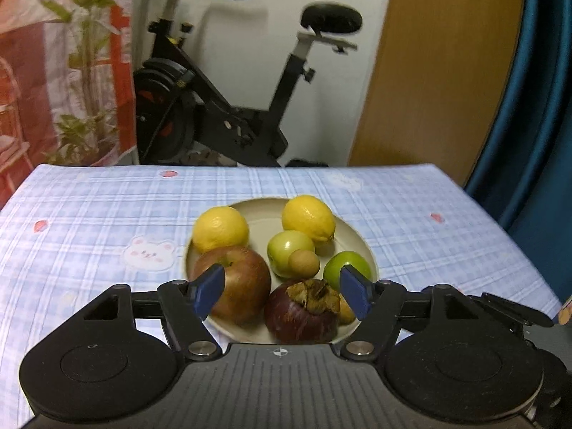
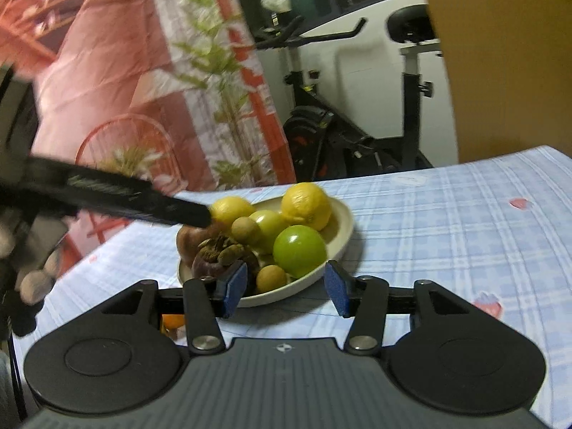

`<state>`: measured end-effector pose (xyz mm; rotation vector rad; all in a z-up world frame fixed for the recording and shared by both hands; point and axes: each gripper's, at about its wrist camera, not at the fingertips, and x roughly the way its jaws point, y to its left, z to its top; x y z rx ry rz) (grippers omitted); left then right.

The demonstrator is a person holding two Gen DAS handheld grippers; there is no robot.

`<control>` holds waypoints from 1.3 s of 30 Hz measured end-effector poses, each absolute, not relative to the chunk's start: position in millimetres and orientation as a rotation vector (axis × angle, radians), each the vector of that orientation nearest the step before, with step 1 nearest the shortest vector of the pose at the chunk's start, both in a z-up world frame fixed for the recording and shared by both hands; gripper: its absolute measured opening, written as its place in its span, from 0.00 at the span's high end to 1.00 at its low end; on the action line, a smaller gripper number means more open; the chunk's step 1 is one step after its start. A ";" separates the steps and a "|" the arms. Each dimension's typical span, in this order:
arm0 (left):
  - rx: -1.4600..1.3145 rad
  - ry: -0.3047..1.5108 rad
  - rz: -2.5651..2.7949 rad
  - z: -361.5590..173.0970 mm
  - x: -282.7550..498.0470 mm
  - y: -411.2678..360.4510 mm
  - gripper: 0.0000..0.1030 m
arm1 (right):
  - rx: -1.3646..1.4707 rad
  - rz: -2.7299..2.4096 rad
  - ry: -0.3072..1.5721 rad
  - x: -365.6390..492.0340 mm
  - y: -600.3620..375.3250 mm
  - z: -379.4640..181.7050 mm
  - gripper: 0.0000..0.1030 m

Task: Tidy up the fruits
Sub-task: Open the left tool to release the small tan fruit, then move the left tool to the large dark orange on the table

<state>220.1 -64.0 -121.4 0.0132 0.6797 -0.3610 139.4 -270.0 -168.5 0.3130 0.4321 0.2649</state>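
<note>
Left wrist view: beige plate (image 1: 359,239) holds lemons (image 1: 220,228), apple (image 1: 243,287), mangosteen (image 1: 304,312).

Home rm: exercise bike (image 1: 228,82), curtain (image 1: 53,71), bunny-print tablecloth (image 1: 107,221).

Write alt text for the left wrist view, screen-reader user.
A beige plate of fruit sits on a blue plaid tablecloth: two lemons, a red apple, two green fruits, a small brown round fruit and a mangosteen. The open left claw frames it, gripping nothing. An exercise bike stands behind.
</note>
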 end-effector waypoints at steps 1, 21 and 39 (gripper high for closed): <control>0.006 0.673 -0.357 -119.8 215.4 -61.6 0.29 | 0.329 0.255 0.428 136.0 -273.3 -167.8 0.50; -0.150 0.673 -0.267 -132.9 163.4 2.1 0.29 | 0.271 0.176 0.507 105.1 -254.5 -164.6 0.48; -0.247 0.797 -0.350 -156.1 144.6 25.5 0.36 | 0.042 0.507 0.572 86.7 -148.1 -152.4 0.48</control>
